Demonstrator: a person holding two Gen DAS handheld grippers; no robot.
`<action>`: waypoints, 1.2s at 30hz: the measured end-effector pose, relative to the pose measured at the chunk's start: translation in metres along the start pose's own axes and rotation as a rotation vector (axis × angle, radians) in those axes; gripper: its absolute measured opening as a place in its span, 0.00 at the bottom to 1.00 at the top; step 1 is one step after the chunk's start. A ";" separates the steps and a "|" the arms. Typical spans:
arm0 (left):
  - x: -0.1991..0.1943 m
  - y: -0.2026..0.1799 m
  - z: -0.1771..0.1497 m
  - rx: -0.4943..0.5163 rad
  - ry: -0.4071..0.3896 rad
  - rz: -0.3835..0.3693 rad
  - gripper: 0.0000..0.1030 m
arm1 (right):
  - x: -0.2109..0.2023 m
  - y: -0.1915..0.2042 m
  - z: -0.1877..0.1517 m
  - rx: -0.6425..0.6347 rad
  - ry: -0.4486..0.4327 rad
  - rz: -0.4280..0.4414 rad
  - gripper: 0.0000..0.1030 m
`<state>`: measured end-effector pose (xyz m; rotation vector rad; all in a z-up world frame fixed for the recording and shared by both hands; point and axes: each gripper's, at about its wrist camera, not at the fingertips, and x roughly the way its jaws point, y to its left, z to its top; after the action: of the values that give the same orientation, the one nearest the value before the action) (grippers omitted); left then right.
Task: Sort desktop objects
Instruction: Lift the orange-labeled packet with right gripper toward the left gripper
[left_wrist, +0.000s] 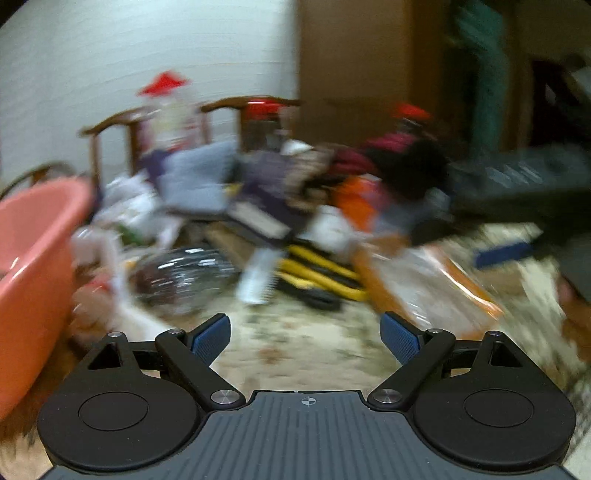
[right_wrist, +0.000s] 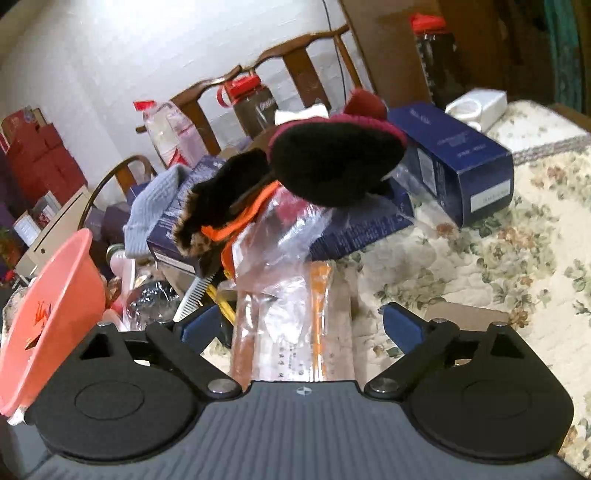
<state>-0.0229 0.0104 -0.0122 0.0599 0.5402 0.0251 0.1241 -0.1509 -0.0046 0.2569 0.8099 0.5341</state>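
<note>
A cluttered pile lies on a floral tablecloth (right_wrist: 517, 258). In the right wrist view a black-and-maroon knit hat (right_wrist: 332, 162) tops dark blue boxes (right_wrist: 458, 162), with a furry black item (right_wrist: 221, 199) and a grey knit hat (right_wrist: 155, 206) to the left. A clear orange-edged plastic packet (right_wrist: 295, 325) lies between the fingers of my right gripper (right_wrist: 301, 325), which is open. The left wrist view is blurred; my left gripper (left_wrist: 304, 336) is open and empty above the cloth, short of a white comb (left_wrist: 255, 280) and a yellow-black item (left_wrist: 317, 273).
A pink plastic basin (right_wrist: 51, 314) stands at the left, also in the left wrist view (left_wrist: 33, 258). Red-capped bottles (right_wrist: 255, 107), a white mug (right_wrist: 469, 107) and wooden chair backs (right_wrist: 295, 59) are behind the pile. A crumpled clear bottle (left_wrist: 181, 277) lies near the basin.
</note>
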 end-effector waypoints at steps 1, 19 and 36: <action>0.002 -0.010 0.000 0.042 -0.001 0.007 0.92 | 0.004 -0.002 0.001 -0.003 0.029 0.026 0.93; 0.032 -0.023 0.008 -0.056 0.036 0.029 0.93 | 0.031 -0.005 0.002 -0.049 0.104 -0.033 0.93; 0.038 -0.011 0.012 -0.226 0.067 0.062 1.00 | 0.024 -0.012 0.001 0.063 0.141 0.062 0.95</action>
<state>0.0159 0.0002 -0.0222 -0.1456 0.5998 0.1485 0.1432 -0.1475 -0.0237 0.3057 0.9588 0.5898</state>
